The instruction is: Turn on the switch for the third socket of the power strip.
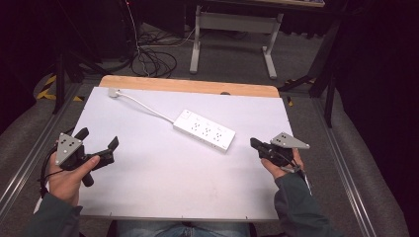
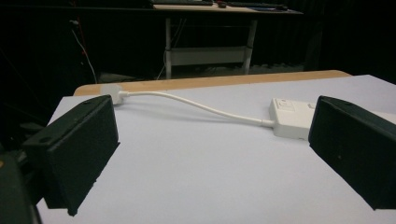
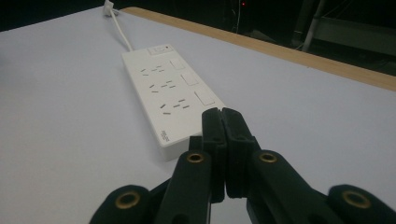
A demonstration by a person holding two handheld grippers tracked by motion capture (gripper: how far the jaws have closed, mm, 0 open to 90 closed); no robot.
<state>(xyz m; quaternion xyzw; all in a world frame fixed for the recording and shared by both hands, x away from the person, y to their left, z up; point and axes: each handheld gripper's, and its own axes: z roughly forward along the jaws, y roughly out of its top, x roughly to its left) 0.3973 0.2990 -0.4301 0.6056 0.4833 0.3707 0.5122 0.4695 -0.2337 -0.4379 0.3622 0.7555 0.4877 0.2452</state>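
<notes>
A white power strip (image 1: 204, 130) lies flat near the middle of the white tabletop (image 1: 163, 177), its cable (image 1: 146, 106) running to a plug (image 1: 114, 92) at the far left corner. My left gripper (image 1: 100, 138) rests at the table's left side, jaws wide apart with nothing between them; in the left gripper view (image 2: 210, 154) the strip's cable end (image 2: 292, 116) lies ahead, beside the right jaw. My right gripper (image 1: 253, 143) sits at the right side, just right of the strip, jaws pressed together and empty. Its tips (image 3: 222, 114) point at the strip's near end (image 3: 170, 98).
A wooden strip (image 1: 188, 86) borders the far edge of the table. Beyond it stand the legs of another table (image 1: 232, 29) and loose cables (image 1: 153, 59) on the dark floor. Metal rails (image 1: 29, 158) run along both sides.
</notes>
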